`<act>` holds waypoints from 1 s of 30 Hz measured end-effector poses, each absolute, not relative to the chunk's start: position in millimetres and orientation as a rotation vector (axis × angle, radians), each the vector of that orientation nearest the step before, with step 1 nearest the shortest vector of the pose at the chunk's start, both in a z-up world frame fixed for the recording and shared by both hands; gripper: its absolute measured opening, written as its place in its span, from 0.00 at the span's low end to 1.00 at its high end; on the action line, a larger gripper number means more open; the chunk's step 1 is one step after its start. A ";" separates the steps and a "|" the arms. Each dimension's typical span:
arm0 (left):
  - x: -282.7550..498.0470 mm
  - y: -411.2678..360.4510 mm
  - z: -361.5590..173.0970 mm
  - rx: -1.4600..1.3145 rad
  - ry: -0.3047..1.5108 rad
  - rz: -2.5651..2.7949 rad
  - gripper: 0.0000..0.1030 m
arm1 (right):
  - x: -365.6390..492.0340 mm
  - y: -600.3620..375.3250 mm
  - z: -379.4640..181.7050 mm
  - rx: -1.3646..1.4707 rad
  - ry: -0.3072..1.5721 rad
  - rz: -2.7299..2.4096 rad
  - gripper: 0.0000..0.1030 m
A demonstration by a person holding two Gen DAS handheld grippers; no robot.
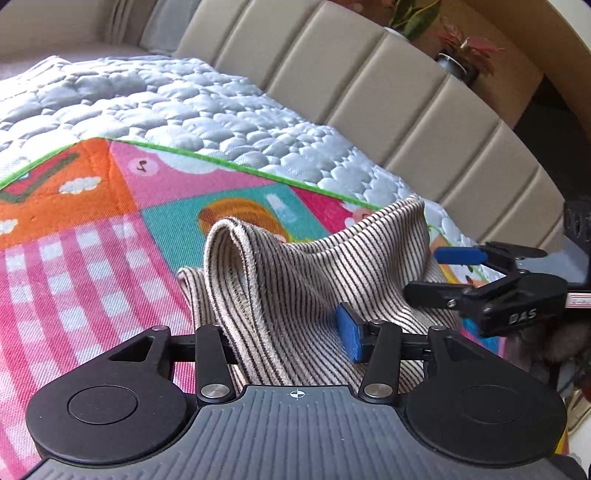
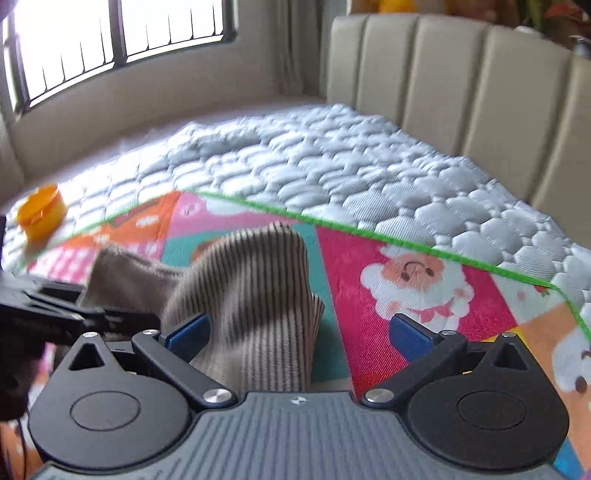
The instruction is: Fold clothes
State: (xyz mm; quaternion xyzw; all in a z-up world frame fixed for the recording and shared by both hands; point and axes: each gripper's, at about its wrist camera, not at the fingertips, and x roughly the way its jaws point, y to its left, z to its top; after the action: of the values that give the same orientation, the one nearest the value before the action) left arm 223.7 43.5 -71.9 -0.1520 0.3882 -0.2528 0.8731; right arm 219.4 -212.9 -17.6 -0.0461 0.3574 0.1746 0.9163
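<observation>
A beige garment with thin dark stripes [image 1: 295, 280] lies bunched on a colourful cartoon play mat [image 1: 92, 236] spread over a quilted mattress. In the left wrist view my left gripper [image 1: 288, 332] has its jaws wide apart; the cloth stands heaped between them, one blue pad [image 1: 349, 330] beside it. My right gripper [image 1: 439, 273] shows at the right edge, jaws apart, by the garment's right side. In the right wrist view the right gripper [image 2: 299, 332] is open, the garment [image 2: 255, 295] between its fingers near the left pad, not clamped.
A padded beige headboard [image 1: 369, 92] runs behind the grey quilted mattress [image 2: 332, 166]. An orange round container [image 2: 40, 214] sits on the mattress at far left. Potted plants [image 1: 461, 51] stand behind the headboard. A barred window [image 2: 110, 33] is at the back.
</observation>
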 end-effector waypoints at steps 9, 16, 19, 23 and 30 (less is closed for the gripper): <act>227.0 40.1 -73.7 -0.264 0.809 -0.521 0.58 | 184.7 -169.3 -70.3 -0.226 0.738 0.330 1.00; 227.1 38.5 -78.0 -0.213 0.785 -0.507 0.62 | 180.5 -173.3 -78.0 -0.110 0.705 0.263 1.00; 225.6 38.2 -77.8 -0.198 0.776 -0.498 0.67 | 181.4 -176.2 -79.1 -0.070 0.716 0.256 1.00; 226.1 40.0 -80.1 -0.206 0.776 -0.481 0.74 | 182.1 -177.7 -76.7 -0.031 0.744 0.241 1.00; 223.2 40.0 -80.3 -0.192 0.763 -0.472 0.78 | 192.3 -206.0 -76.8 0.207 0.894 0.265 1.00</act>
State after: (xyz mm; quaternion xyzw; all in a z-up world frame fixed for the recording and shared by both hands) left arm 223.2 40.0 -80.3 -0.0925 0.3683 -0.2277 0.8966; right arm 192.3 -206.0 -76.8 0.0995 0.4304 0.1277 0.8880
